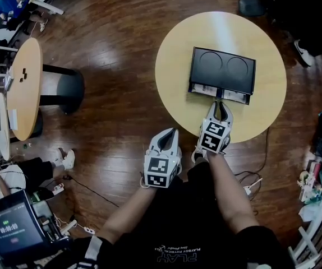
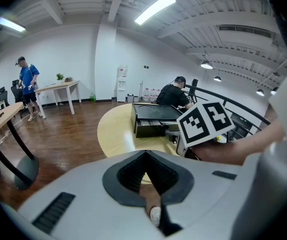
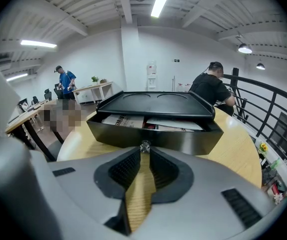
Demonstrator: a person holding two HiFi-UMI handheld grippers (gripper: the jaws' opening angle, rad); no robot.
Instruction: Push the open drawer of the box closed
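Right tool [image 3: 144, 152] faces black drawer [image 3: 183, 140], pulled open.

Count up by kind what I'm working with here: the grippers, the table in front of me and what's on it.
Grippers: 2, the left gripper and the right gripper
Round table: 1
Black box: 1
Open drawer: 1
Total: 5
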